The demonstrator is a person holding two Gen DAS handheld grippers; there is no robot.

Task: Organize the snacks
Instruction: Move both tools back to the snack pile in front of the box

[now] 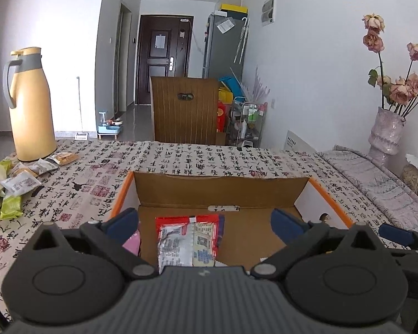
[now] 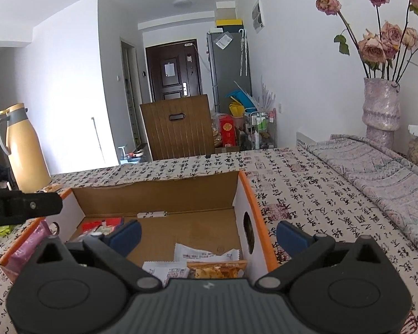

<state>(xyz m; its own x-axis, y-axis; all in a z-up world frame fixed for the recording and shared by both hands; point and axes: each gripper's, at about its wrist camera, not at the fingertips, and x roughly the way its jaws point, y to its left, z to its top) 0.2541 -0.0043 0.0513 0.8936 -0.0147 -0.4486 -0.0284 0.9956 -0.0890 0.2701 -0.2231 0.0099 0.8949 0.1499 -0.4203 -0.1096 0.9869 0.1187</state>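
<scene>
An open cardboard box (image 1: pixel 220 192) with orange-edged white sides sits on the table. My left gripper (image 1: pixel 204 224) is open and empty above the box's left part, over a red and silver snack packet (image 1: pixel 188 239) lying inside; a pink packet (image 1: pixel 132 243) lies by the left finger. My right gripper (image 2: pixel 207 236) is open and empty over the box's right part (image 2: pixel 158 194), where white packets (image 2: pixel 206 253) and an orange biscuit packet (image 2: pixel 218 268) lie. Loose snack packets (image 1: pixel 19 181) lie on the table at the far left.
A yellow thermos jug (image 1: pixel 29 103) stands at the table's back left. A vase of dried roses (image 1: pixel 384 133) and a jar stand at the right by a folded quilt (image 1: pixel 376 181). A wooden chair back (image 1: pixel 185 108) rises behind the table.
</scene>
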